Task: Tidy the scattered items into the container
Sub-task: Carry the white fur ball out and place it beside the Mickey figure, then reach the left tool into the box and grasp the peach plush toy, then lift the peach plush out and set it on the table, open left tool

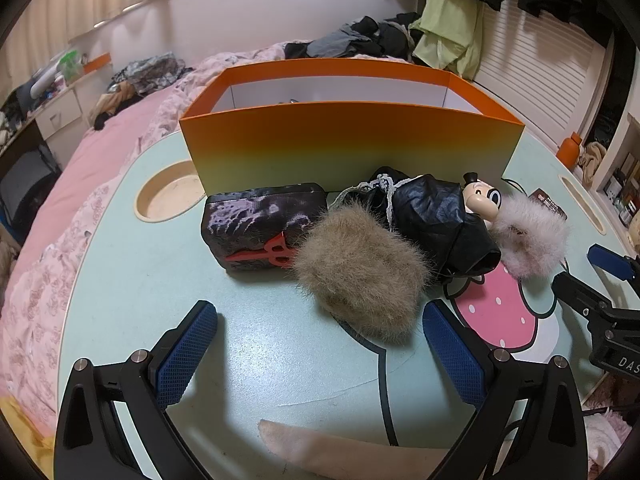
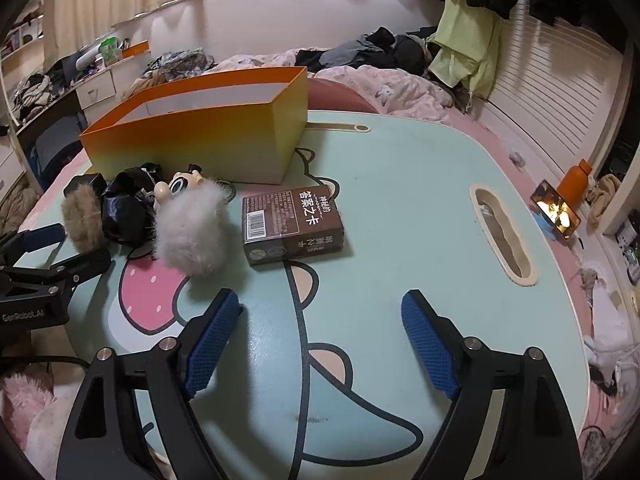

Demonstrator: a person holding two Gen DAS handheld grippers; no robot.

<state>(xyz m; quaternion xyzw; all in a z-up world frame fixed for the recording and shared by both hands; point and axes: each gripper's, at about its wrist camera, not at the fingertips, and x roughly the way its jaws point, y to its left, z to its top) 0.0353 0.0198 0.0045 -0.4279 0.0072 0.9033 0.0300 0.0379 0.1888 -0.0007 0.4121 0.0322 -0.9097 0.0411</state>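
Note:
An orange and yellow box [image 1: 348, 144] stands open at the back of the mint table [image 1: 260, 340]; it also shows in the right wrist view [image 2: 208, 140]. In front of it lie a dark patterned pouch [image 1: 264, 224], a brown fur piece [image 1: 360, 276], a black crumpled bag [image 1: 436, 220], a small cartoon figure [image 1: 482, 196] and a pale pink fur piece [image 1: 532, 232]. My left gripper [image 1: 320, 316] is open and empty, just short of the brown fur. My right gripper [image 2: 320, 304] is open and empty, short of a brown card box [image 2: 292, 224] and the pale fur [image 2: 192, 232].
The table has a round cup recess [image 1: 168, 196] at left and a slot [image 2: 502, 236] at right. It sits on a bed with pink bedding [image 1: 80, 184] and clothes. A phone [image 2: 556, 212] and an orange bottle [image 2: 574, 184] stand beyond the right edge.

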